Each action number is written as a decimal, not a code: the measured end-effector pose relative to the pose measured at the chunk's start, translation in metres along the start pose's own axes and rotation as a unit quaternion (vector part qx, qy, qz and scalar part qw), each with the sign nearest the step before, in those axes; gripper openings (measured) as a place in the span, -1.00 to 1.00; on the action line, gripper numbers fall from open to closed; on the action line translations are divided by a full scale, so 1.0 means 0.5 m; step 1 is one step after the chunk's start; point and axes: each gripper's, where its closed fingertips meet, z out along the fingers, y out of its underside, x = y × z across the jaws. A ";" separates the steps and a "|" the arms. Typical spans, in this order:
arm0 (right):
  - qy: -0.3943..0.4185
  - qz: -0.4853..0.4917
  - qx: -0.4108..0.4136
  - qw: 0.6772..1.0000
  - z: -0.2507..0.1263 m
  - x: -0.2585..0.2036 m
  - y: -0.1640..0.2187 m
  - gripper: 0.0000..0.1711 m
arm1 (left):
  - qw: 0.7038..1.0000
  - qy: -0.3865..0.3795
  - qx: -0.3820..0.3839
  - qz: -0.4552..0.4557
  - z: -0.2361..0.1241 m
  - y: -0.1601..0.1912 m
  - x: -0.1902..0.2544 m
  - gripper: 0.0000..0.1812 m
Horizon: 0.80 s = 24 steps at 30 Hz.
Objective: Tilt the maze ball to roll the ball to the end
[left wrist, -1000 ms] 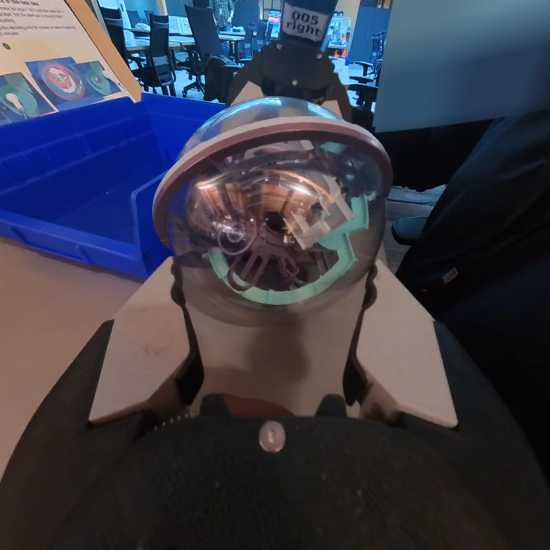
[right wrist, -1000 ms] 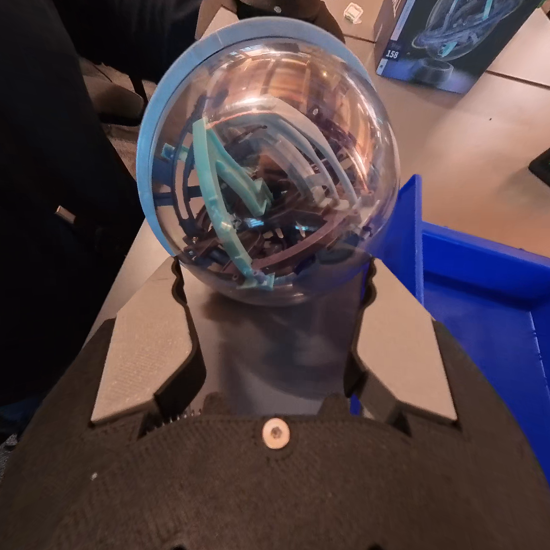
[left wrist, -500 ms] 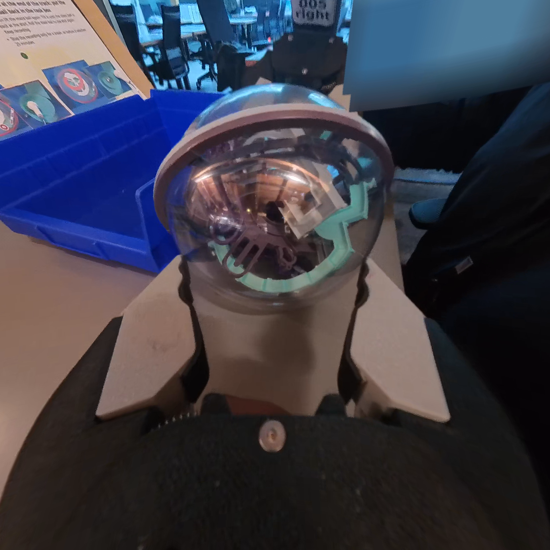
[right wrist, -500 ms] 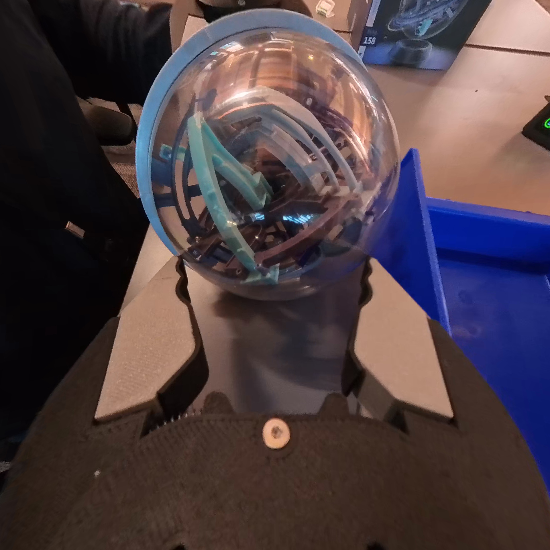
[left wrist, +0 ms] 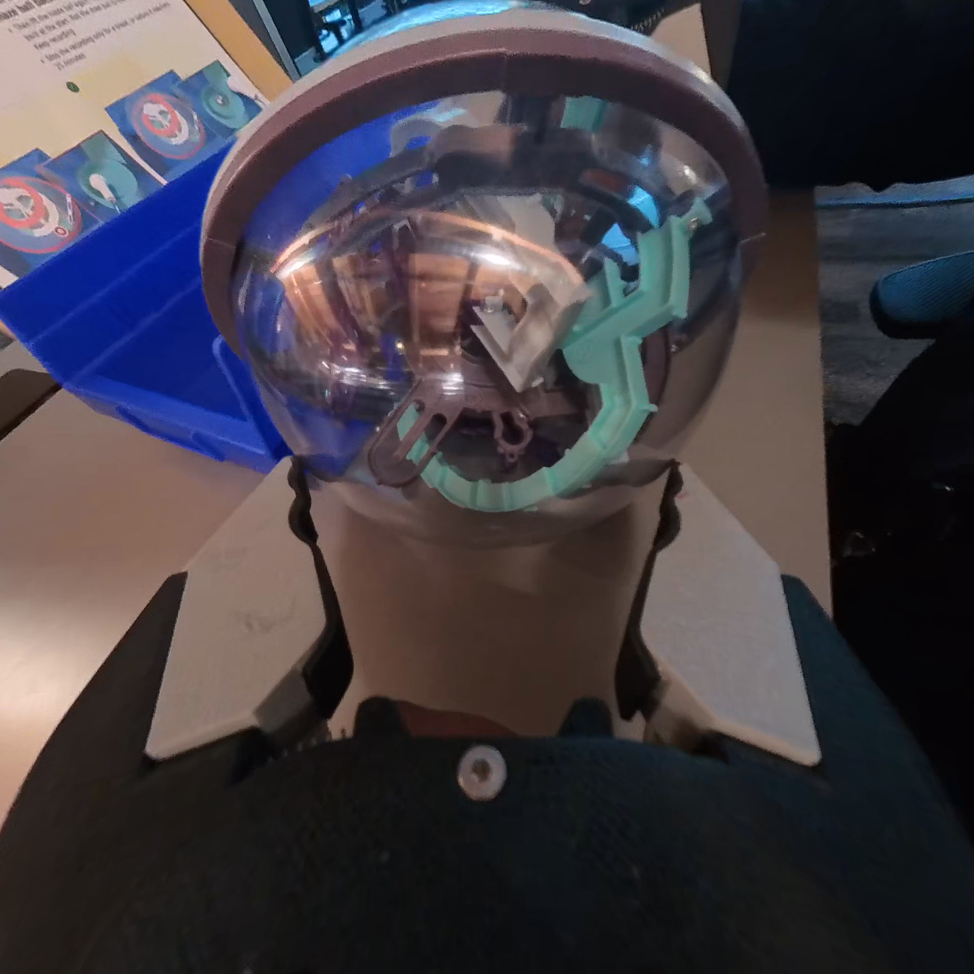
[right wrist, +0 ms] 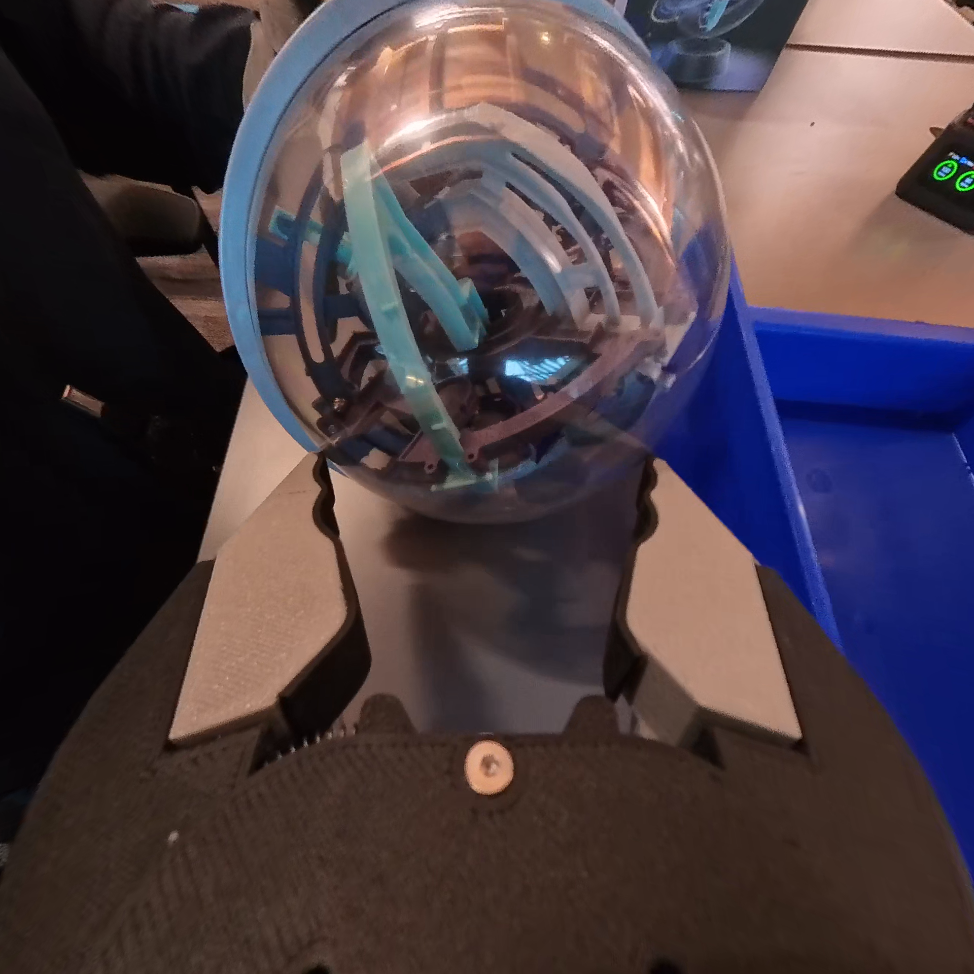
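Observation:
The maze ball is a clear sphere with a band round its middle and teal, grey and dark tracks inside. It is held in the air above the table edge. My left gripper is shut on its near lower side. My right gripper is shut on the opposite side of the maze ball, whose band stands tilted at the left. In both views the fingertips press against the sphere's lower flanks. I cannot make out the small rolling ball among the tracks.
A blue bin stands on the tan table right beside the sphere; it shows at the right in the right wrist view. A printed sheet leans behind it. A dark box and a device with green lights lie farther off. A person in dark clothing is close by.
Both grippers have tilted with the sphere held between them. The band has risen in the left view, and the bin and the lit device have come further into the right view.

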 end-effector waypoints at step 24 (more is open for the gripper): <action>0.177 0.091 -0.071 0.977 -0.393 -0.052 0.159 0.35 | 0.986 0.146 0.060 0.062 0.327 -0.247 0.148 0.48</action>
